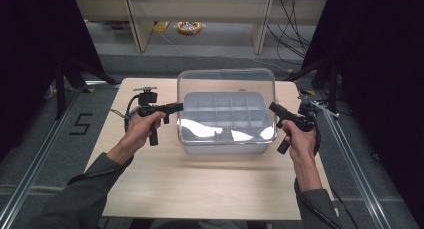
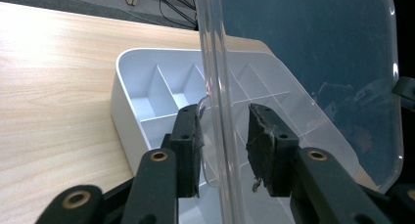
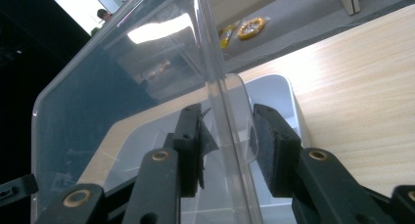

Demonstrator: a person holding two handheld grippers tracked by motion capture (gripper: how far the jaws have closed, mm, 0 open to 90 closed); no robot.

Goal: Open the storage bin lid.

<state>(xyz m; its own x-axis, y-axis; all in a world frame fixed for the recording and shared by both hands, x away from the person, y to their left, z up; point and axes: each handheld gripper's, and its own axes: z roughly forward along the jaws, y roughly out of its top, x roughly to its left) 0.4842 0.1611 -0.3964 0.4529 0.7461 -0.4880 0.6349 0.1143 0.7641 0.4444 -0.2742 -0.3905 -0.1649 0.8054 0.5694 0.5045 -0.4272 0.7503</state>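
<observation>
clear lid tilted above empty divided white box, a tool at each side

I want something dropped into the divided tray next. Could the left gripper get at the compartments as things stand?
Probably not. The left gripper is shut on the clear lid's side edge, and the lid stands tilted over the white compartment tray, with the right gripper clamping its other edge.

The clear lid stands tilted over the box, blocking its compartments from above and behind. A claw at each lid edge, left and right, crowds the sides. The near counter lies open.
</observation>
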